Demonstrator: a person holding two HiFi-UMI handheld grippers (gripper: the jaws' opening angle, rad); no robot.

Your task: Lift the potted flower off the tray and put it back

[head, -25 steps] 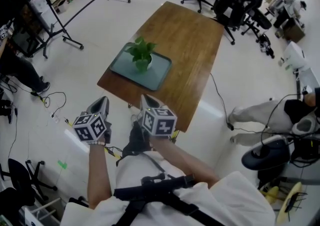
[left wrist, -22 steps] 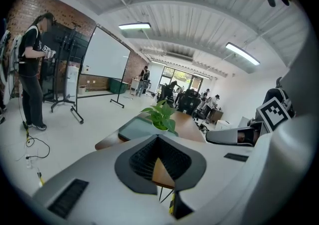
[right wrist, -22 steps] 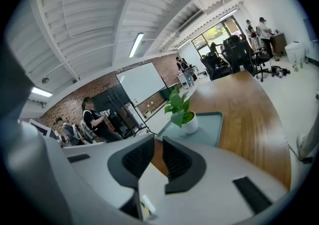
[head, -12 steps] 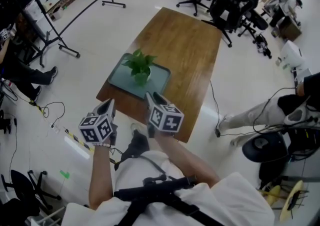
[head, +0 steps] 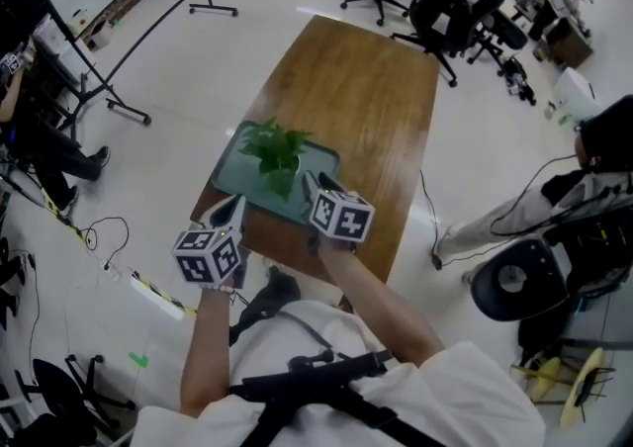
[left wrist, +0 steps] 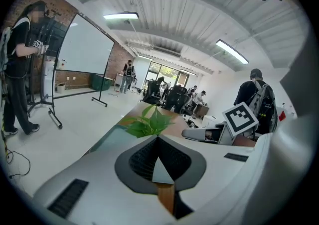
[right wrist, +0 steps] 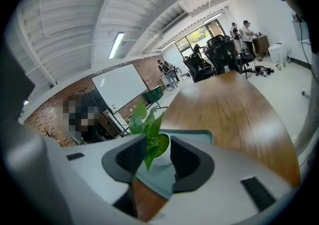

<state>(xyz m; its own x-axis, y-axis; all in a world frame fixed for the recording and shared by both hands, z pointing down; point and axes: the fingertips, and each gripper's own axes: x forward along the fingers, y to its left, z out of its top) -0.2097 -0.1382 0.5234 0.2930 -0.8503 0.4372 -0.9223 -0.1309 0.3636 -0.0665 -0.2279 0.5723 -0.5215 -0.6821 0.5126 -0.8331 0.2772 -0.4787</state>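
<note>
Left gripper: hovering at the near left corner of the table, tips meeting, gripping nothing
Tray: lying along the near left edge
Potted flower: standing upright mid-tray, untouched
Right gripper: jaws opening wide, pot framed between the pads but not yet touched
Doing it well: lining up low on the white pot under the foliage, closing squarely, lifting straight up without tipping

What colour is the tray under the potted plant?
Muted grey-green; the flat rectangular tray shows best in the head view.
</note>
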